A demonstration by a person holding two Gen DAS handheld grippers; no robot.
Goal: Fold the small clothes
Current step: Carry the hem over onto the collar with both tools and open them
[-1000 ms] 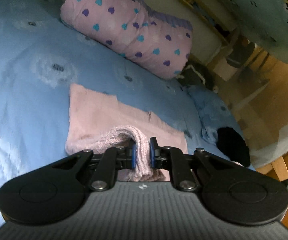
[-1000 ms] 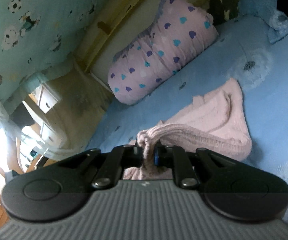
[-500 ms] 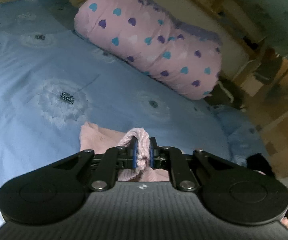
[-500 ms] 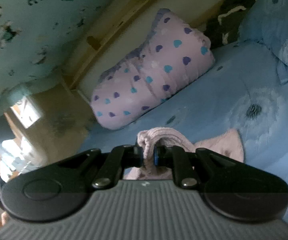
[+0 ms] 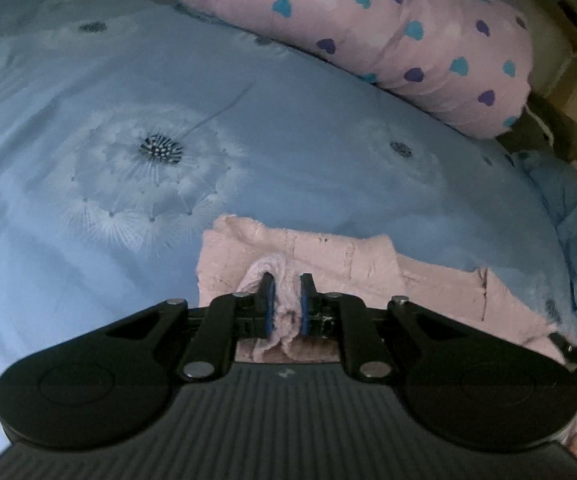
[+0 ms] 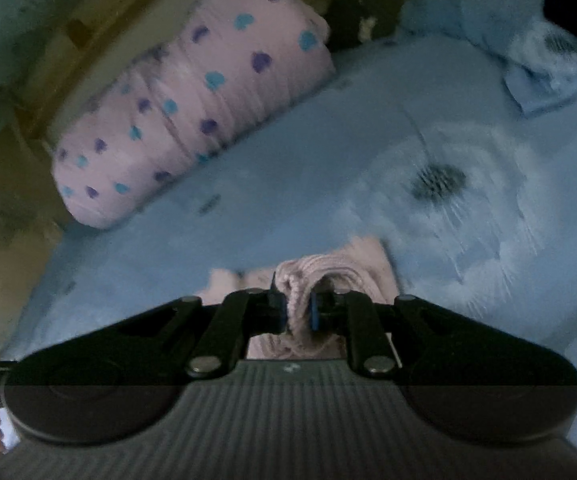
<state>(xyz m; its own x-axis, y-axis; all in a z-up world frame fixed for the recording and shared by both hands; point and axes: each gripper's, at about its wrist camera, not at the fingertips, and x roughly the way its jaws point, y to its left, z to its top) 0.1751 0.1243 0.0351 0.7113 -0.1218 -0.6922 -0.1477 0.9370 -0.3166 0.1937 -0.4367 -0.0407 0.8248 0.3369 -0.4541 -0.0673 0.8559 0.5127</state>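
The right gripper (image 6: 298,312) is clamped on a bunched fold of a pink knitted garment (image 6: 328,272), which lies on a blue bed cover (image 6: 328,152) printed with dandelions. Beyond it, a pink pillow (image 6: 192,100) with blue and purple hearts lies across the bed.

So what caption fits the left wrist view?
Left hand-held gripper shut on a pink knitted garment over a blue bedspread.
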